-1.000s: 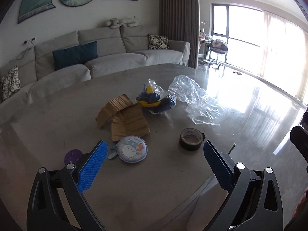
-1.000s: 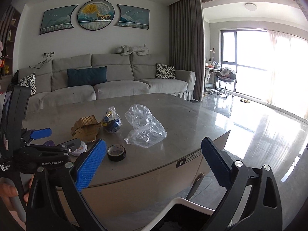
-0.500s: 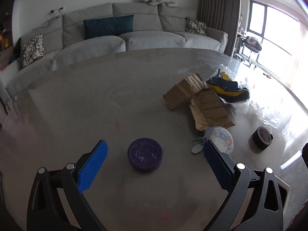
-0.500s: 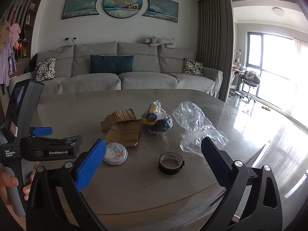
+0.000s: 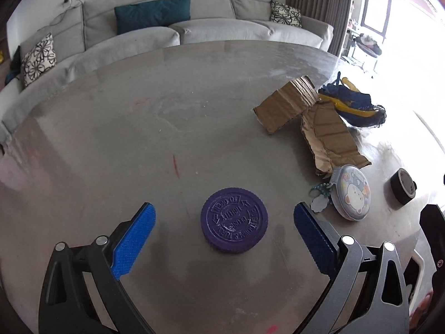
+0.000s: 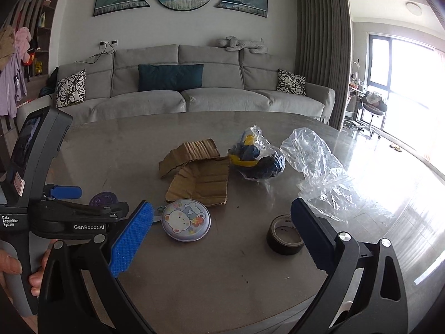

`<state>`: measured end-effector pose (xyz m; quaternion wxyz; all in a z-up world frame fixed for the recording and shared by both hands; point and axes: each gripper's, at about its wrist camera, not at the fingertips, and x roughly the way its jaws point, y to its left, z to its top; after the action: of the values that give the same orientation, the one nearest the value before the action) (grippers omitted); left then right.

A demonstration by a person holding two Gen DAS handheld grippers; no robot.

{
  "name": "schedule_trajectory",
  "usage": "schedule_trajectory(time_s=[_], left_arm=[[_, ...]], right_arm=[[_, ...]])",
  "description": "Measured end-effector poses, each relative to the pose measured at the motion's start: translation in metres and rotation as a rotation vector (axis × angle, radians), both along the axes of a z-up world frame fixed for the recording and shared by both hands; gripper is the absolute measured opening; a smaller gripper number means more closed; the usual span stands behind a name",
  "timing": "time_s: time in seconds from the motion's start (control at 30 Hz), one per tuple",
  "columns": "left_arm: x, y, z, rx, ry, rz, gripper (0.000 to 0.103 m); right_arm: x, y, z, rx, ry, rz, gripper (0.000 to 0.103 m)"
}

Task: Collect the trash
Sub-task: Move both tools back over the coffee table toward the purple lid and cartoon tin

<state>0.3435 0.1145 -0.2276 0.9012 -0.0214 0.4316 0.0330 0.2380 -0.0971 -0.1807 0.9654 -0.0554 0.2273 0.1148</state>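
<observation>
A purple screw lid (image 5: 234, 220) lies flat on the grey table (image 5: 139, 128); it also shows in the right wrist view (image 6: 103, 198). My left gripper (image 5: 224, 238) is open, with the lid between its blue pads, not touching. Torn cardboard (image 5: 311, 117) (image 6: 198, 172), a blue and yellow wrapper in plastic (image 5: 353, 105) (image 6: 254, 157) and a clear plastic bag (image 6: 317, 167) lie further right. My right gripper (image 6: 222, 236) is open and empty above the table's near edge.
A round cartoon bear tin (image 5: 352, 196) (image 6: 185, 220) and a black tape roll (image 5: 403, 186) (image 6: 284, 238) lie near the front right. A grey sofa (image 6: 178, 94) stands behind the table. The left gripper's body (image 6: 41, 194) is at the right view's left.
My left gripper has swung left and down from the tape roll area to the purple lid and closed in on it. The right gripper has moved in over the table.
</observation>
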Motion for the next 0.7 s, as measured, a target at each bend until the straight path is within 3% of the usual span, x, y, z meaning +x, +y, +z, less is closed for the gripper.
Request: schedule_trajectory(time_s=[0.23, 0.4, 0.7], left_arm=[[0.004, -0.013, -0.002, 0.040, 0.007, -0.045, 0.099], [0.012, -0.007, -0.009, 0.020, 0.067, -0.021, 0.099], [0.013, -0.008, -0.011, 0.022, 0.066, -0.016, 0.099]], right_arm=[[0.003, -0.003, -0.002, 0.016, 0.014, -0.005, 0.098], [0.005, -0.002, -0.004, 0.020, 0.028, -0.001, 0.098], [0.004, 0.007, -0.006, 0.005, 0.035, 0.020, 0.098]])
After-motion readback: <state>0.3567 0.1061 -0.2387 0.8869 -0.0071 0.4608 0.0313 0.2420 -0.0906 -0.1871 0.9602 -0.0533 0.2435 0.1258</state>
